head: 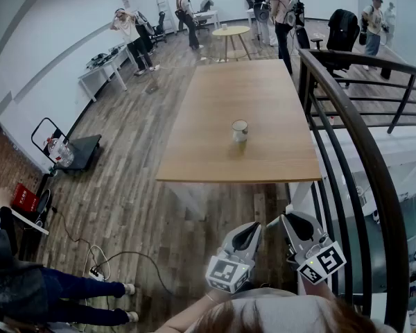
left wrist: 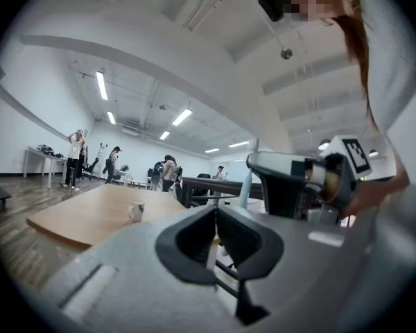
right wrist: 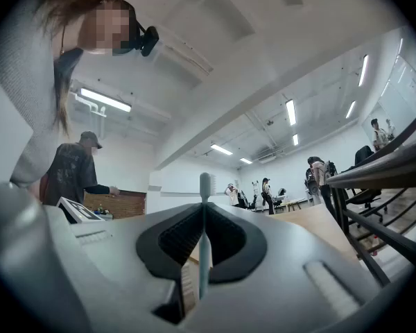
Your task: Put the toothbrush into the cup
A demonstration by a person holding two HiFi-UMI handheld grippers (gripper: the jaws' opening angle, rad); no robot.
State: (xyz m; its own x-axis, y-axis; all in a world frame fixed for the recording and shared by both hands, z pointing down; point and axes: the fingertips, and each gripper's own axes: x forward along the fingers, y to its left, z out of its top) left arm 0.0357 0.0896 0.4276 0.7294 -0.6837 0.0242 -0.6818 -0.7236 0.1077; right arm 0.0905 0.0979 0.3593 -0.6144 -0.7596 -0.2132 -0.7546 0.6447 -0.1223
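Toothbrush (right wrist: pixel 204 245) pinched by fingers of right gripper (right wrist: pixel 204 203) — left gripper (left wrist: pixel 215 210) fingers pressed together, empty — cup (head: pixel 240 130) on table (head: pixel 208 109).

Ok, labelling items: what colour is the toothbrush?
Pale blue-green toothbrush, clearest in the right gripper view.

Pale toothbrush (right wrist: pixel 204 241) upright; white cup (head: pixel 240 130) upright

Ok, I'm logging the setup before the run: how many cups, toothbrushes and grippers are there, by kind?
cup: 1
toothbrush: 1
grippers: 2 (left gripper, right gripper)
total: 4
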